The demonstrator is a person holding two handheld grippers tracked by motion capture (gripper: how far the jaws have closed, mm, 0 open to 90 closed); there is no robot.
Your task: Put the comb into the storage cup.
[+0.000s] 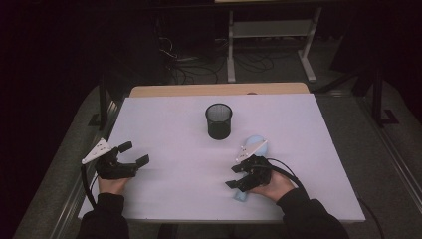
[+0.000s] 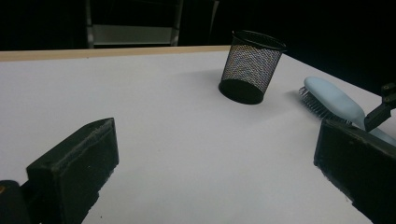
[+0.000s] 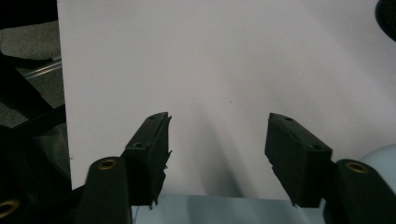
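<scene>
The work in hand concerns the light-blue hairbrush (image 1: 252,147), which lies flat on the white desk (image 1: 169,119), to the right of and nearer the person than the black mesh cup (image 1: 219,121), apart from it. In the left gripper view the hairbrush (image 2: 334,100) rests bristles-down beside the upright mesh cup (image 2: 251,66), not inside it. The right hand-held gripper (image 1: 238,176) sits directly over the handle end of the hairbrush. In the right gripper view its jaws stand partly apart, with the pale blue handle (image 3: 219,209) crossing at the bottom edge below them; whether the pads already press on the handle cannot be told, and the jaws appear to straddle it rather than clamp it. The left hand-held gripper (image 1: 136,153) rests near the left edge of the desk, jaws wide apart and holding nothing. Assessment: the task is at an early stage. The approach to the hairbrush looks complete; the grasp is not yet secured. Lifting the hairbrush and, probably, placing it in the mesh cup remain to be done.
</scene>
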